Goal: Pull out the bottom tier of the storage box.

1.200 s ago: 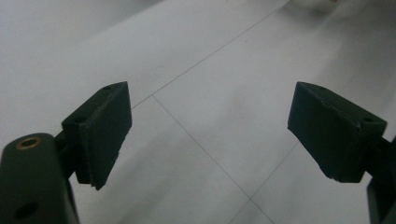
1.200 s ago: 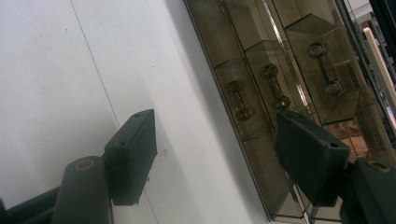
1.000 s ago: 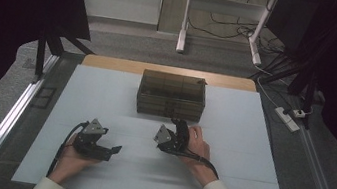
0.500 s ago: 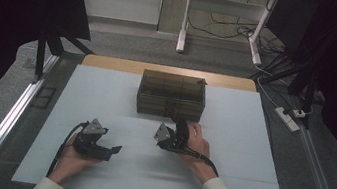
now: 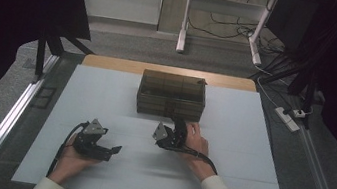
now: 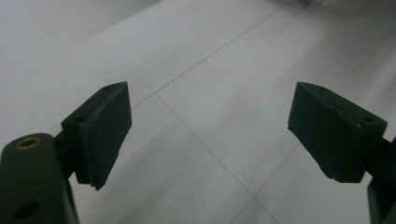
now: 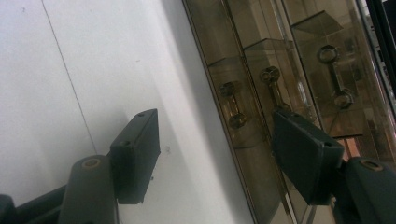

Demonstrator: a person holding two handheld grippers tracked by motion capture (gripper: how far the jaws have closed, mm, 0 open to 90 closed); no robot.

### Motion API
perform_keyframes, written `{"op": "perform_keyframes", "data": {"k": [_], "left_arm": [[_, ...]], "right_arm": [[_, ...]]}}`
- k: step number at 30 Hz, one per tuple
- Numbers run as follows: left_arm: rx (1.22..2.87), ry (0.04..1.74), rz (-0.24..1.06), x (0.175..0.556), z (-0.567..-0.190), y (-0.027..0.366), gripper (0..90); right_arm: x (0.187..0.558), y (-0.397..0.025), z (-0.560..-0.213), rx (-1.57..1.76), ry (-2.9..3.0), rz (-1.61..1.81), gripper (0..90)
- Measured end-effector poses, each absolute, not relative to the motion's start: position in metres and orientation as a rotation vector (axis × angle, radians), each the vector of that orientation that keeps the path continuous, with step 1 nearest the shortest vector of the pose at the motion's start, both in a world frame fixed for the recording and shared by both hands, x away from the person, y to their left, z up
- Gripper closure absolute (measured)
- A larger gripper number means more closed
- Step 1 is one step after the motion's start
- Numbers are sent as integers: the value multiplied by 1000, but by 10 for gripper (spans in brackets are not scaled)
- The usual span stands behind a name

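Facing the released right tool (image 7: 215, 158), the smoky see-through drawer box (image 5: 172, 95) shows 3 dumbbell-shaped handles (image 7: 329, 77).

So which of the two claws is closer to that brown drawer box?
The right claw. It sits just in front of the drawer box, open and pointing at its handles. The left claw lies farther back, over bare table.
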State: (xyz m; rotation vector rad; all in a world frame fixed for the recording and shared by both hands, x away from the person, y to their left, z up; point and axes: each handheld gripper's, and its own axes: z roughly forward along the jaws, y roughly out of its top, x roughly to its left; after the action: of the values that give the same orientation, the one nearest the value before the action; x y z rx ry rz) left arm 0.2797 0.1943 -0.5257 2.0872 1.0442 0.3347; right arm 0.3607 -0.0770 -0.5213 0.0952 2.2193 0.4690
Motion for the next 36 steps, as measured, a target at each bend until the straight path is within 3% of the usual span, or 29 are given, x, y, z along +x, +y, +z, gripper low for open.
{"op": "perform_keyframes", "data": {"k": [36], "left_arm": [[2091,1043,337,279,-526,195,143]], "right_arm": [[375,-73,-527,55,2186,417,416]]}}
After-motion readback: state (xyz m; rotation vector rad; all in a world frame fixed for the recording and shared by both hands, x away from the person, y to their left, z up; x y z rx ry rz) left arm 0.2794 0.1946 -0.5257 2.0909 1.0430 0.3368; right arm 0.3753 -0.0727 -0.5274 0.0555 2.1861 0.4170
